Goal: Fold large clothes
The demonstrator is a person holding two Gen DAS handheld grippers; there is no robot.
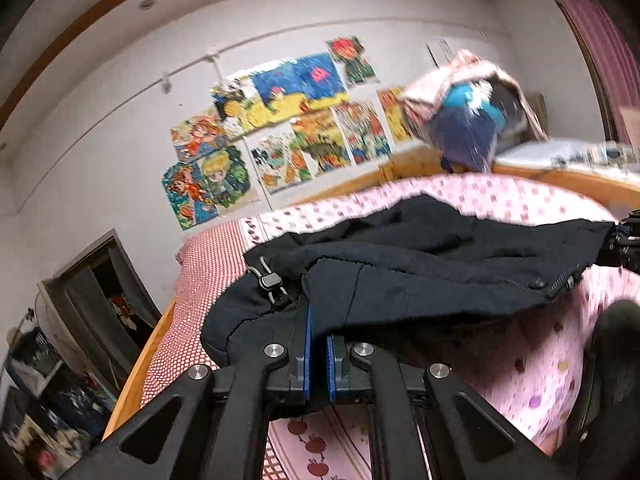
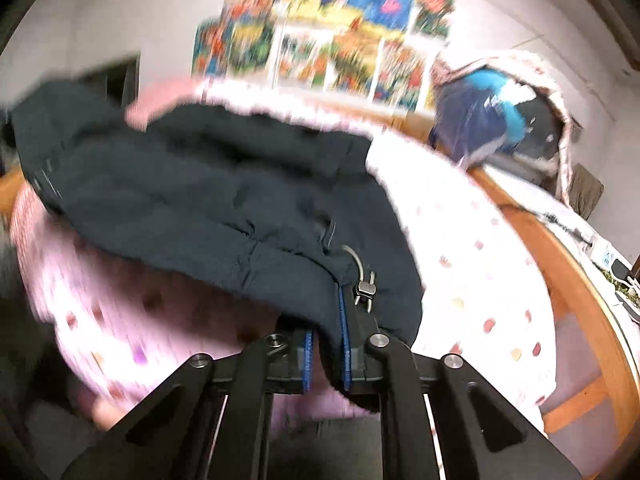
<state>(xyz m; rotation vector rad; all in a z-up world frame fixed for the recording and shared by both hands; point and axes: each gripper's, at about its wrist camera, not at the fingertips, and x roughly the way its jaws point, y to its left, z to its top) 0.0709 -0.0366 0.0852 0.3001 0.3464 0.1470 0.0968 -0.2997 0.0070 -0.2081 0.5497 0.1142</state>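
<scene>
Both claws, left gripper [image 1: 318,344] and right gripper [image 2: 326,344], pinch the navy jacket's [image 1: 420,256] near hem, lifting it off the pink bedspread [image 1: 500,200], likely to fold it.

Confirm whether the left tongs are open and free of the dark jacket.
No: in the left wrist view the left tongs are shut on the hem of the dark jacket, whose fabric runs between the blue pads.

no text, label, brand or number can be read in either view. the coloured drawings [image 1: 280,128] pinned on the far wall carry only pictures, and any lettering on them is too small and, in the right wrist view, too blurred to be made out.
</scene>
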